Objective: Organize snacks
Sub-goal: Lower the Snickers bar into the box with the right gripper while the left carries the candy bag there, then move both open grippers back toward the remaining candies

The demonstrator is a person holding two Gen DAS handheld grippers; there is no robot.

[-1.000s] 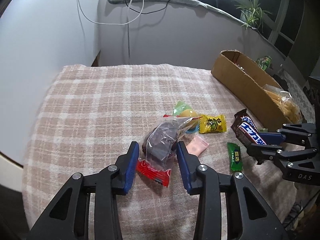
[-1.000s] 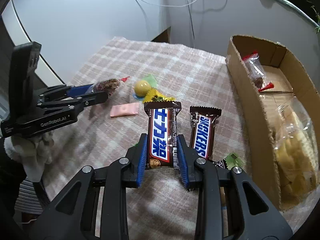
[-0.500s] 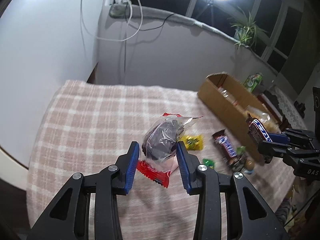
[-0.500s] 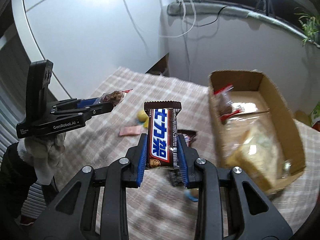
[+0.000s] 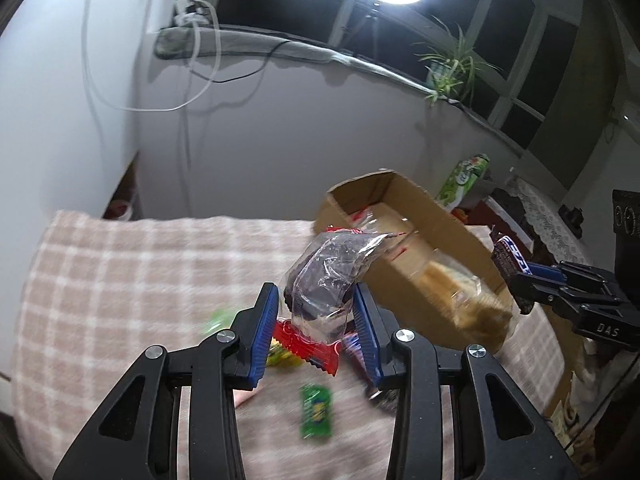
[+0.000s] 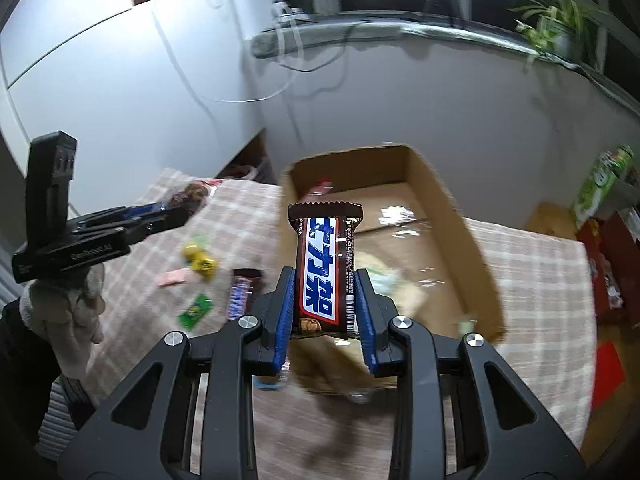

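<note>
My left gripper (image 5: pixel 316 320) is shut on a clear bag of dark snacks with a red seal (image 5: pixel 328 280), held above the checked tablecloth near the left wall of the cardboard box (image 5: pixel 348 196). My right gripper (image 6: pixel 325 312) is shut on a Snickers bar (image 6: pixel 326 272), held upright over the front of the box (image 6: pixel 460 216). The box holds a clear bag of pale biscuits (image 5: pixel 460 292) and a small red-sealed bag (image 6: pixel 320 188). The left gripper also shows in the right wrist view (image 6: pixel 176 216), and the right gripper in the left wrist view (image 5: pixel 516 276).
On the cloth lie a green sweet packet (image 5: pixel 316 412), a yellow packet (image 6: pixel 202 264), a pink packet (image 6: pixel 174 278), a second Snickers bar (image 6: pixel 242 292) and a green packet (image 6: pixel 196 310). A green can (image 5: pixel 464 176) stands beyond the box. The wall is close behind the table.
Both grippers have risen and moved toward the box with their snacks. The box now fills the middle of the right wrist view, under the Snickers bar.
</note>
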